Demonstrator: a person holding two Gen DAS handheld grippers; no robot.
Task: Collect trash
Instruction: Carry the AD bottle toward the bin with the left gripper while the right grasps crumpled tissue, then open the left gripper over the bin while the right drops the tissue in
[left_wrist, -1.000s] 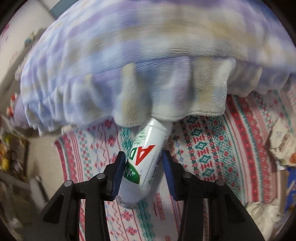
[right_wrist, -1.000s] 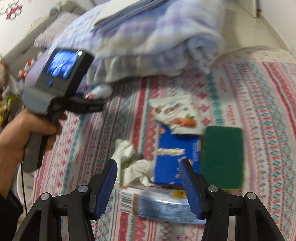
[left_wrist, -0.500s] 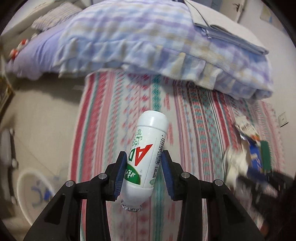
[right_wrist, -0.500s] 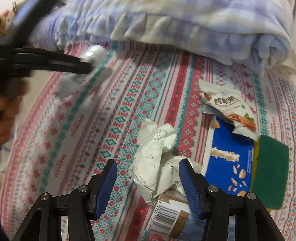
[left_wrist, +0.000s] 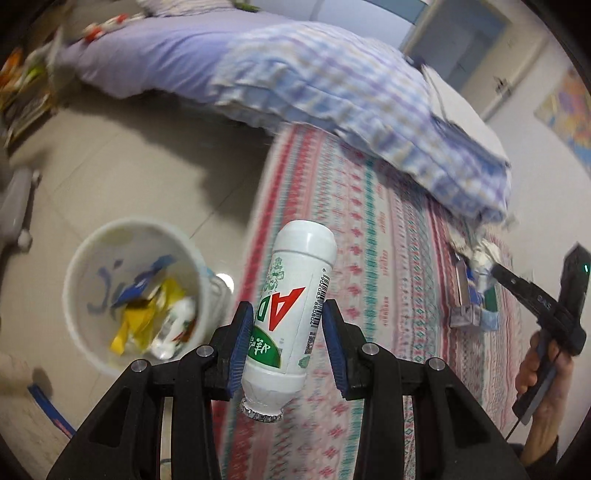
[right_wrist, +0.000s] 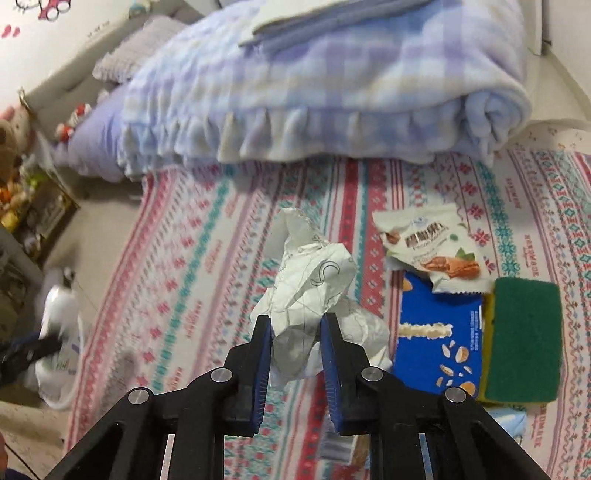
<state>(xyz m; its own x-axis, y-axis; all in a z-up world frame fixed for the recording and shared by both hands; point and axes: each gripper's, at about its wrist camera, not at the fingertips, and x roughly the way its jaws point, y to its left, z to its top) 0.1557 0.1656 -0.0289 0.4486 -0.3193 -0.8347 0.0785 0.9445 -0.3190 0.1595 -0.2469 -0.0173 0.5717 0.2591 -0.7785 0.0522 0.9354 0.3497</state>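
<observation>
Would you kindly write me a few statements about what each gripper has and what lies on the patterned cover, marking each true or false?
1. The left gripper holds a white bottle. True.
2. The white bin on the floor is empty. False: it holds yellow and blue wrappers.
3. The right gripper is closing on the green sponge. False: crumpled white paper sits between its jaws as they close.
4. A blue box lies beside the green sponge. True.
5. The snack packet is inside the bin. False: it lies on the patterned cover.
</observation>
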